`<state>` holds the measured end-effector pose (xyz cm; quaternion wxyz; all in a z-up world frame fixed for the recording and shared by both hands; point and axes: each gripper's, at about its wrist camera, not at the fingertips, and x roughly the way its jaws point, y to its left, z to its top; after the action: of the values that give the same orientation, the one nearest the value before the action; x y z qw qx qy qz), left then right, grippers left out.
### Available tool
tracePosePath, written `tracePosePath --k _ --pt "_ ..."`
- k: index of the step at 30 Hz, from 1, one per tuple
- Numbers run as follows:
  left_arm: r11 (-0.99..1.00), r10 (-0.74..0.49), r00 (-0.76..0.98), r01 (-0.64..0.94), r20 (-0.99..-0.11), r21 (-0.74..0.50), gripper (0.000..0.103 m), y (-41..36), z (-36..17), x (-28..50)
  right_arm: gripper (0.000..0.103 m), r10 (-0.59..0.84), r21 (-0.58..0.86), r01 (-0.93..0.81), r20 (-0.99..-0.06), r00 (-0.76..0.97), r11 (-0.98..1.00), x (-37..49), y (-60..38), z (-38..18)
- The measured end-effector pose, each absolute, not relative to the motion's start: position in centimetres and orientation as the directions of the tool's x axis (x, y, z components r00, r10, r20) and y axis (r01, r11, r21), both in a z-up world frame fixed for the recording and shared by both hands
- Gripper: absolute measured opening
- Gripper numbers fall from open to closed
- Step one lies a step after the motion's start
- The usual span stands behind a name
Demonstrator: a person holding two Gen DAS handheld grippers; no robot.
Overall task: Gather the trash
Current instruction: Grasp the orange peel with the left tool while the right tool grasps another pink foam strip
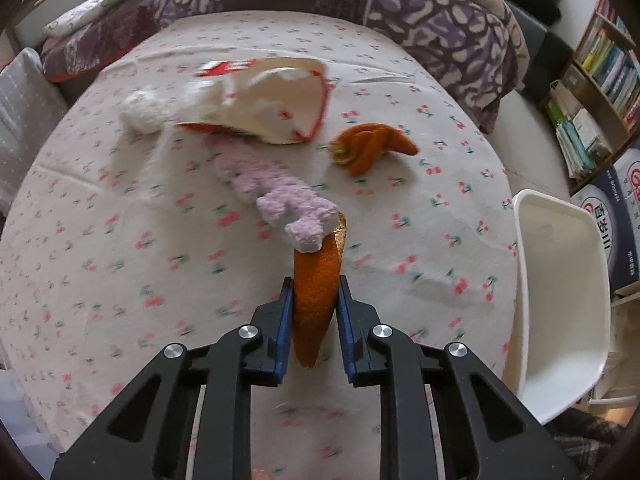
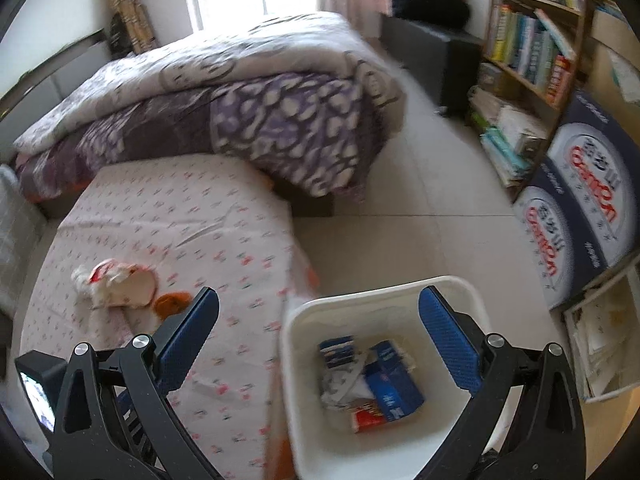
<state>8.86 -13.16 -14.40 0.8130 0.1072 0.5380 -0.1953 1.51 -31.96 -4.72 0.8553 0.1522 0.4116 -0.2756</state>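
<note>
My left gripper [image 1: 313, 284] is shut on a strip of orange peel [image 1: 315, 292] and holds it above the cherry-print bed sheet [image 1: 120, 264]. A second orange peel [image 1: 370, 145] lies on the sheet further off; it also shows in the right wrist view [image 2: 172, 302]. The white trash bin [image 2: 384, 360] stands beside the bed, with blue and red wrappers [image 2: 384, 384] inside; its rim shows in the left wrist view [image 1: 560, 300]. My right gripper [image 2: 318, 312] is open and empty, hovering over the bin.
A white-and-red slipper [image 1: 260, 100] and a pink fluffy sock [image 1: 276, 200] lie on the sheet. A folded purple quilt [image 2: 240, 112] lies at the bed's far end. A bookshelf [image 2: 532, 52] and stacked boxes [image 2: 580, 200] stand on the right.
</note>
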Motion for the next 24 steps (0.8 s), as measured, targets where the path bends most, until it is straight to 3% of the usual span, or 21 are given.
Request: tracePosePath --k 8,17,24 --pt "0.943 -0.167 0.391 0.333 -0.905 -0.031 0.020 -6.1 -12.0 9.9 0.096 -0.283 -0.031 0.444 -0.810 0.513 0.896 6.1 -25.5 -7.6" --pt "0.958 -0.195 0.320 0.266 -0.927 -0.109 0.021 0.8 -11.9 9.5 0.096 -0.099 0.068 0.320 -0.873 0.477 0.945 10.3 -18.3 -11.1" --pt "0.978 -0.141 0.346 0.194 -0.928 -0.076 0.021 5.7 -12.2 8.4 0.096 -0.001 0.171 0.325 -0.884 0.467 0.930 12.6 -14.0 -12.8"
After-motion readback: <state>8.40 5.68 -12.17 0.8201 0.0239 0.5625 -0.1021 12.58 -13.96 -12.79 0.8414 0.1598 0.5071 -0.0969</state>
